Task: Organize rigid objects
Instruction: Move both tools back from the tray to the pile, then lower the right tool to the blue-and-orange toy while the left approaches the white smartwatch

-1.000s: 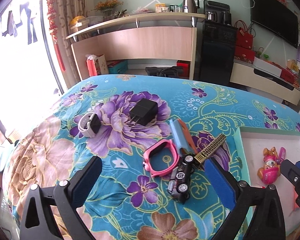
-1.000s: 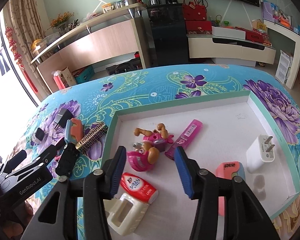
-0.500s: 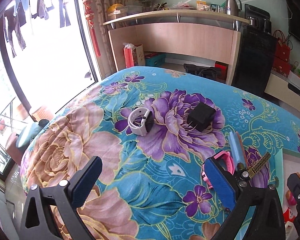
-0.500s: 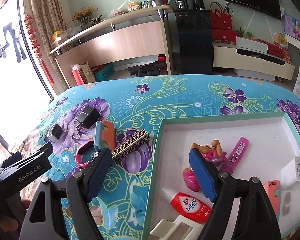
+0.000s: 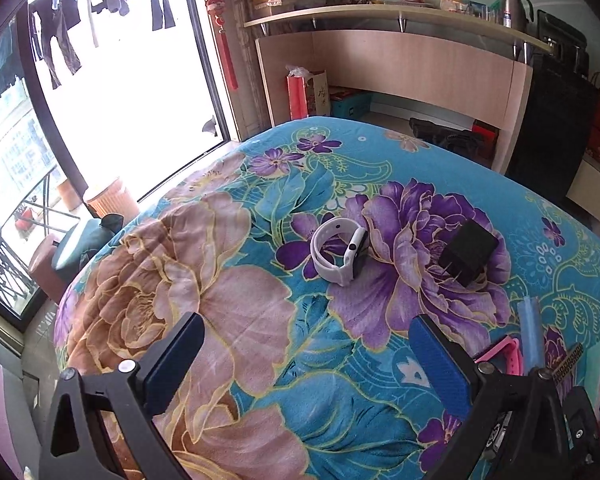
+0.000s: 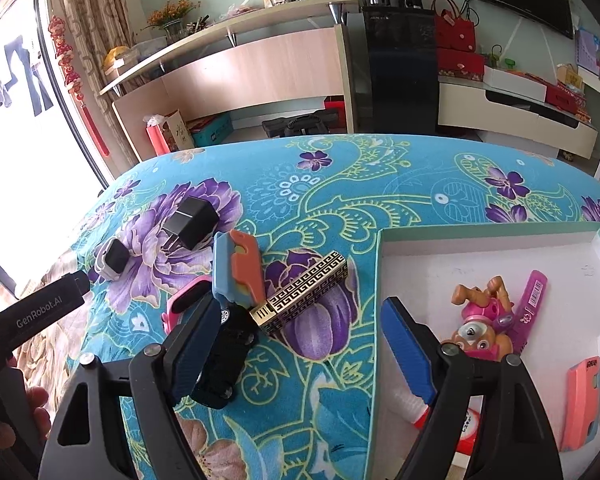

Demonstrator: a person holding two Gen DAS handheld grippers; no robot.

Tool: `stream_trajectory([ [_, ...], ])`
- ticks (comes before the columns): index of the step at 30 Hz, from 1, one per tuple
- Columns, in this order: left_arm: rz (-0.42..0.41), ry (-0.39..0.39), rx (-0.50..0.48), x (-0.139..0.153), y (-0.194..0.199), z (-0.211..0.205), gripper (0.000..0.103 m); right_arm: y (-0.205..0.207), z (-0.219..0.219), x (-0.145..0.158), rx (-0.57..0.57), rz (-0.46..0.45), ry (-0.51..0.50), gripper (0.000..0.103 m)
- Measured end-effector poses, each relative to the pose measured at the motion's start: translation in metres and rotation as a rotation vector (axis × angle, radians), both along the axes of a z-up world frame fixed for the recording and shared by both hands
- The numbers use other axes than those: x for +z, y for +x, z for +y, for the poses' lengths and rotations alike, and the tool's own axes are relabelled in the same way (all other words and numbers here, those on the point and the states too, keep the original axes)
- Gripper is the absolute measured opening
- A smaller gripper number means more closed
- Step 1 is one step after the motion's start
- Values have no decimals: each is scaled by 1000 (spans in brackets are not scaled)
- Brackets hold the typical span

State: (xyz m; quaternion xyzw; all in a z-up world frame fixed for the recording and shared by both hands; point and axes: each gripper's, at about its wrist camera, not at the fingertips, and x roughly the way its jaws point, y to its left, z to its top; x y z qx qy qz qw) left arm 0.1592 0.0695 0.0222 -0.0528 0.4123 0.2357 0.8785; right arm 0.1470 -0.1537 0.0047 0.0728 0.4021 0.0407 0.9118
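Two claws hanging open, empty. Right claw (image 6: 296,344), jaws just widened, nearing gold patterned bar (image 6: 300,294): bar lying just left of tray (image 6: 378,320), long axis diagonal across jaws. Left claw (image 5: 306,364) pointing toward white watch (image 5: 340,250), farther left.

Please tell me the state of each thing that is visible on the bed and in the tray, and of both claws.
Left claw: open, empty.
Right claw: open, empty, jaws have just been opening.
White watch: on the bedspread, strap closed in a loop.
Black charger: on the bedspread, prongs out.
Gold patterned bar: outside the tray.
Toy car: outside the tray.
Dog toy: inside the tray.
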Motion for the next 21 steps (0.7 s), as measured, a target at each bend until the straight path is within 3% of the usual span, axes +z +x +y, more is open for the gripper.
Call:
stream_trajectory([
  [21, 8, -36, -78, -11, 15, 27, 103, 7, 30, -7, -25, -5, -35, 83],
])
